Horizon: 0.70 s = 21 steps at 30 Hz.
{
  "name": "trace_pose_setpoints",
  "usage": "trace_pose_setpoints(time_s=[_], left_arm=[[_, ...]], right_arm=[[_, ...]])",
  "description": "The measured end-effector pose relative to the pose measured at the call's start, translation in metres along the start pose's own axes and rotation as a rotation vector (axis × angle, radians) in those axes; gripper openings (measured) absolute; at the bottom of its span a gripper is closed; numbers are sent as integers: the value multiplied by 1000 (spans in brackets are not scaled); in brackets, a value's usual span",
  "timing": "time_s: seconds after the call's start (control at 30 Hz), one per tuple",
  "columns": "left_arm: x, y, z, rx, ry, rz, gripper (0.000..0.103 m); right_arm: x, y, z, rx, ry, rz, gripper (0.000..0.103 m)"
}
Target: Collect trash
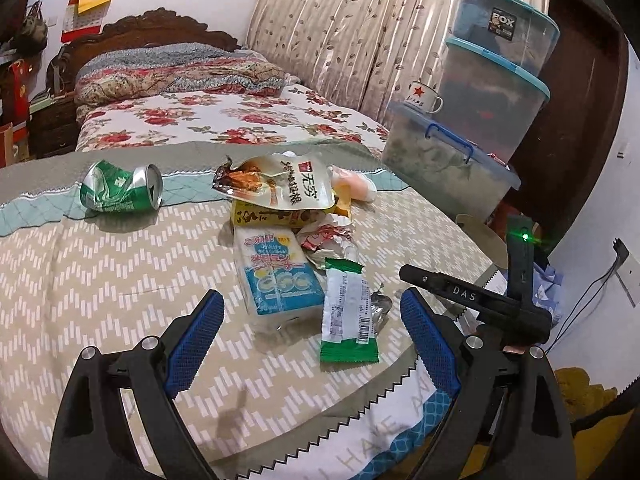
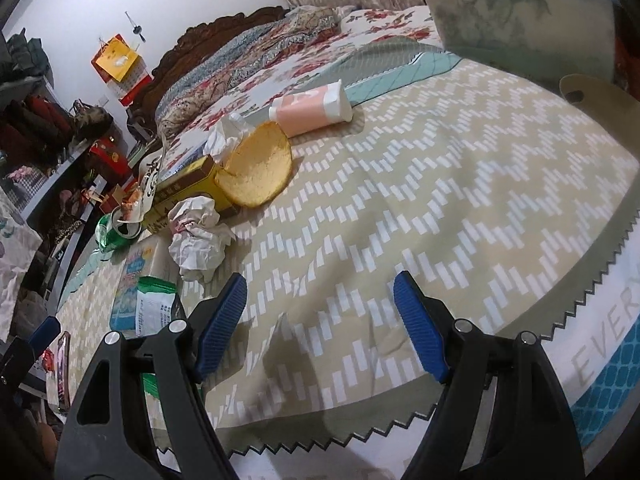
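Trash lies on a round table under a zigzag cloth (image 1: 100, 280). There is a crushed green can (image 1: 120, 192), a snack pouch (image 1: 276, 184), a yellow box (image 1: 272, 216), crumpled paper (image 1: 328, 236), a blue-white packet (image 1: 276, 276) and a green-white wrapper (image 1: 348, 312). My left gripper (image 1: 311, 296) is open, just short of the packet and wrapper. In the right wrist view my right gripper (image 2: 320, 280) stands open over bare cloth. Crumpled paper (image 2: 200, 240) lies to its left. A yellow round piece (image 2: 256, 168) and a pink tube (image 2: 312, 114) are farther off.
Stacked clear storage boxes (image 1: 480, 100) with a red-star mug (image 1: 424, 98) stand beyond the table on the right. A bed with a floral cover (image 1: 224, 116) lies behind. The table's near edge (image 2: 400, 420) runs just under the right gripper's fingers.
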<state>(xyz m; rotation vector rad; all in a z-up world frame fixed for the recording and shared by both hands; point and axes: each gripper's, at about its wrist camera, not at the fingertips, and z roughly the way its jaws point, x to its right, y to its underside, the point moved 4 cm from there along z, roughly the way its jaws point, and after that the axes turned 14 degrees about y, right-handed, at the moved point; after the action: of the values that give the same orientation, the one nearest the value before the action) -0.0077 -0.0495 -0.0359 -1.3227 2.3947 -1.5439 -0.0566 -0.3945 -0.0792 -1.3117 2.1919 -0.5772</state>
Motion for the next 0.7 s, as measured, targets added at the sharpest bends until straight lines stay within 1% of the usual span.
trace_pose_setpoints(time_s=[0.13,0.37,0.7], left_arm=[[-4,1,2,-2,5,-15,86],[-4,4,7,-16,12,-19,86],[-6,5,10,-23,11,-24,86]], right_arm=[[-2,1,1,6,3,-7,77],[2,1,1,4,-26,23,77],[2,2,-1,11,-14,6,77]])
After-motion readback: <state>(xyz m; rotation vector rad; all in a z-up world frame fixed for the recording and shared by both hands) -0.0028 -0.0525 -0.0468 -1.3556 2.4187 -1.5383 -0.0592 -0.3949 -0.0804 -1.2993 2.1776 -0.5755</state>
